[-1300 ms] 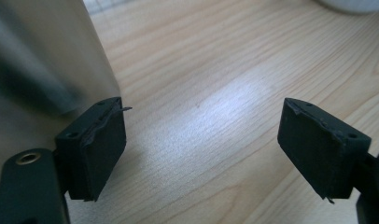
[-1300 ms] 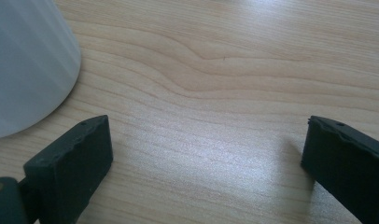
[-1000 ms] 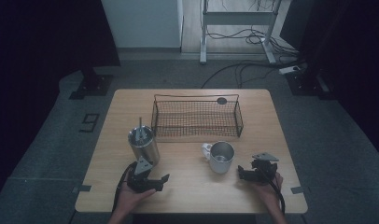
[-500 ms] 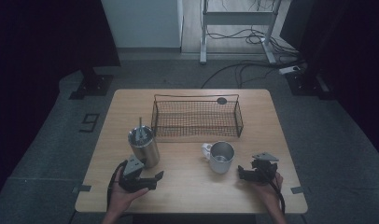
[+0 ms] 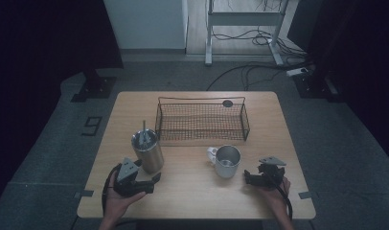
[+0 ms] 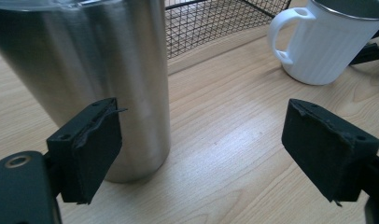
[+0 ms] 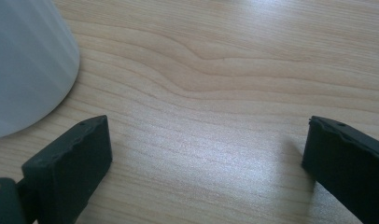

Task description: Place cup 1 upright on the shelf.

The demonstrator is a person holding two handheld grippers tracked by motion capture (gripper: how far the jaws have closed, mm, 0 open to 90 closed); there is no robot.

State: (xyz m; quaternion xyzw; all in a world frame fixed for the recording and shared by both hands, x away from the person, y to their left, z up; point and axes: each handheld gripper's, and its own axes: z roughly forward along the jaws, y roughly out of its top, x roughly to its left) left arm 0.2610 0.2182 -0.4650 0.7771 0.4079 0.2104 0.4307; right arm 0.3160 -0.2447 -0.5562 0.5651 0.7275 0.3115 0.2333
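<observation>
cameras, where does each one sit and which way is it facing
High view: above the person's side, looking forward and down at the table; both hands show.
Left gripper view: rides the left gripper, facing the steel tumbler and white mug past open jaws.
Right gripper view: rides the right gripper, low over wood.
Shared: the mug.

A light wooden table (image 5: pixel 192 196) stands on a grey floor. A black wire basket (image 5: pixel 202 120) sits at its far middle, with a small dark round thing (image 5: pixel 227 103) on the tabletop just behind the basket's far right corner. Nearer, a steel tumbler (image 5: pixel 147 151) with a straw stands left of centre, and a white mug (image 5: pixel 226 161) stands right of centre, handle turned left.
</observation>
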